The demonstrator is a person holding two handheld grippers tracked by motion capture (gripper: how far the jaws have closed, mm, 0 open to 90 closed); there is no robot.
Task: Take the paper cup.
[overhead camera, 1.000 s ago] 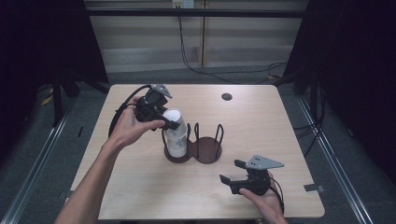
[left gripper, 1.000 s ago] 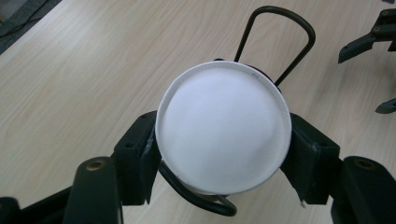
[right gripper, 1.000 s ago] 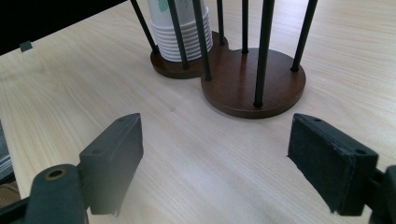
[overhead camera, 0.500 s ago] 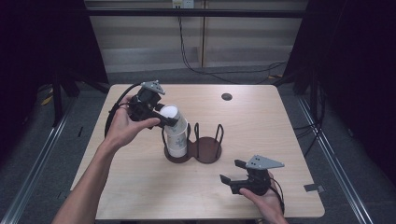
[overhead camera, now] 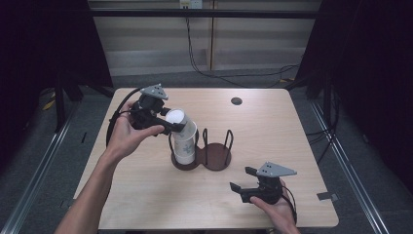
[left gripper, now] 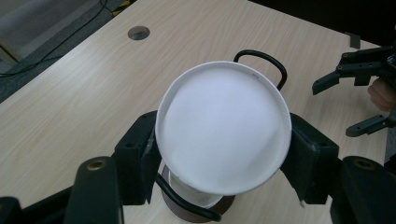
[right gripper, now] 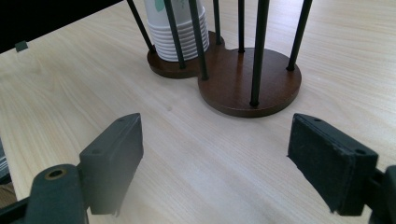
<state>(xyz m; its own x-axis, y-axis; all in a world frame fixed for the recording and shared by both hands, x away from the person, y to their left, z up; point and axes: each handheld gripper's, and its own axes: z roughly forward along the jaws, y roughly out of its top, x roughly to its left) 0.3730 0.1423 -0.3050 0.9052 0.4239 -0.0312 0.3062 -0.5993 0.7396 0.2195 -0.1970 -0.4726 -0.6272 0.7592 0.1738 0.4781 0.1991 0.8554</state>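
A white paper cup [overhead camera: 176, 117] is tilted with its bottom toward the left gripper's camera, just above a stack of paper cups [overhead camera: 185, 145]. My left gripper [overhead camera: 174, 123] is shut on it, a pad pressing each side of the cup [left gripper: 224, 126]. The stack stands in the left ring of a dark wooden two-ring cup holder [overhead camera: 216, 157] with black wire posts. The holder's right ring is empty. My right gripper [overhead camera: 239, 178] rests open near the table's front right, nothing between its jaws, and faces the holder base [right gripper: 252, 84] and the stack [right gripper: 175, 32].
The light wooden table [overhead camera: 272, 136] has a round cable hole [overhead camera: 236, 101] at the back right. Dark floor, rails and cables surround the table. Bare tabletop lies between the holder and my right gripper [right gripper: 215, 158].
My left gripper has risen slightly and drifted left with the top cup, tipping it away from the stack. The right gripper has not moved.
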